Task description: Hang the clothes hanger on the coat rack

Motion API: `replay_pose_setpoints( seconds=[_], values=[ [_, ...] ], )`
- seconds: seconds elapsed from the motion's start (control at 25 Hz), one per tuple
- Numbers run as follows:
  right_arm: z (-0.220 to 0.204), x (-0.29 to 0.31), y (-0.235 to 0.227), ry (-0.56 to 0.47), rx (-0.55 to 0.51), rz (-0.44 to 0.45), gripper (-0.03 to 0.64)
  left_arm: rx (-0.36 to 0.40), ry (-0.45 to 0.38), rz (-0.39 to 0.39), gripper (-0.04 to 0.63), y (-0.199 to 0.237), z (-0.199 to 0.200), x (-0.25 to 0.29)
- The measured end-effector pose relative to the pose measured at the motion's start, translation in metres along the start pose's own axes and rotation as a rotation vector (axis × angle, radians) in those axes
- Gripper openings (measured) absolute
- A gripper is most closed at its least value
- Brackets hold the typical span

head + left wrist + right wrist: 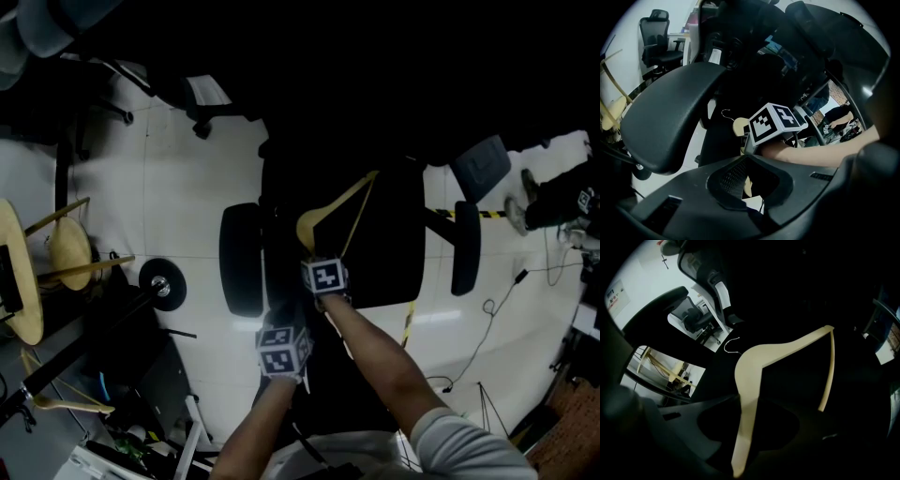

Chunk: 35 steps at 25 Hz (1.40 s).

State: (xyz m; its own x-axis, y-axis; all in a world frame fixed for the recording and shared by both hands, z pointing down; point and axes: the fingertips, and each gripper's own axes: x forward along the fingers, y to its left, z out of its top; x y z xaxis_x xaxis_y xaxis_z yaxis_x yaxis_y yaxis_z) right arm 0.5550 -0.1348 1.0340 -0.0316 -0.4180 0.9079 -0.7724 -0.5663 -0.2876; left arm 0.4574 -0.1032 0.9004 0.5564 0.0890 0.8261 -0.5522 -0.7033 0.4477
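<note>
Two claws are down over the seat of a black office chair (394, 234), and only the right claw (749, 404) has work in it. Its jaws stand roughly half closed, with one arm of the wooden clothes hanger (751, 361) running between them. The nearer jaw lies against the arm's edge and the farther one is lost in shadow, so the hold looks made rather than proven. The left claw (747, 158) sits just beside it, jaws drawn together on nothing, looking at the right claw's marker cube (777, 122).

The hanger lies on the dark seat between the two armrests (242, 258), its wire hook (731, 345) pointing away from the claw. It does not look lifted yet.

Further out, across a stretch of white floor (187, 178) at the left of the head view, stands what I take to be the coat rack (122, 317). It is a black bar with other wooden hangers (71, 251) on or about it, well apart from the chair.

By my reading the task is at its start. The pick-up is in hand, while the lift, the carry over to the rack and the hooking of the wire over the bar are all left to do.
</note>
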Motion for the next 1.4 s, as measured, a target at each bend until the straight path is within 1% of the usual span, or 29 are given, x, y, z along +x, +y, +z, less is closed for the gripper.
replay_pose_setpoints(
  seconds=[0.12,0.28,0.4,0.52,0.6,0.72,0.88,0.96,1.12,1.4],
  values=[
    [0.001,-0.004,-0.003,0.008,-0.002,0.014,0.134,-0.001,-0.001,0.012,-0.011,0.001,0.005,-0.002],
    [0.006,-0.021,-0.002,-0.004,0.009,0.039,0.130,-0.010,-0.029,0.018,-0.011,-0.002,0.021,-0.011],
    [0.009,-0.046,-0.001,-0.027,0.043,0.078,0.130,-0.009,-0.050,0.024,-0.011,-0.006,0.034,-0.021],
    [0.012,-0.070,0.001,-0.047,0.086,0.115,0.130,0.010,-0.081,0.039,-0.011,-0.007,0.052,-0.034],
    [0.015,-0.090,0.005,-0.065,0.095,0.136,0.130,0.019,-0.104,0.047,-0.011,-0.006,0.063,-0.045],
    [0.022,-0.126,0.018,-0.097,0.109,0.181,0.129,0.035,-0.147,0.037,-0.011,-0.013,0.079,-0.067],
    [0.031,-0.171,0.038,-0.138,0.121,0.248,0.130,0.070,-0.201,0.037,-0.011,-0.025,0.096,-0.102],
    [0.033,-0.191,0.050,-0.157,0.114,0.279,0.130,0.070,-0.236,0.037,-0.011,-0.027,0.102,-0.120],
    [0.041,-0.233,0.087,-0.202,0.092,0.368,0.130,0.043,-0.313,0.031,-0.011,-0.026,0.103,-0.159],
    [0.034,-0.305,0.163,-0.263,-0.028,0.482,0.130,-0.019,-0.469,0.054,-0.011,-0.013,0.086,-0.241]
  ],
)
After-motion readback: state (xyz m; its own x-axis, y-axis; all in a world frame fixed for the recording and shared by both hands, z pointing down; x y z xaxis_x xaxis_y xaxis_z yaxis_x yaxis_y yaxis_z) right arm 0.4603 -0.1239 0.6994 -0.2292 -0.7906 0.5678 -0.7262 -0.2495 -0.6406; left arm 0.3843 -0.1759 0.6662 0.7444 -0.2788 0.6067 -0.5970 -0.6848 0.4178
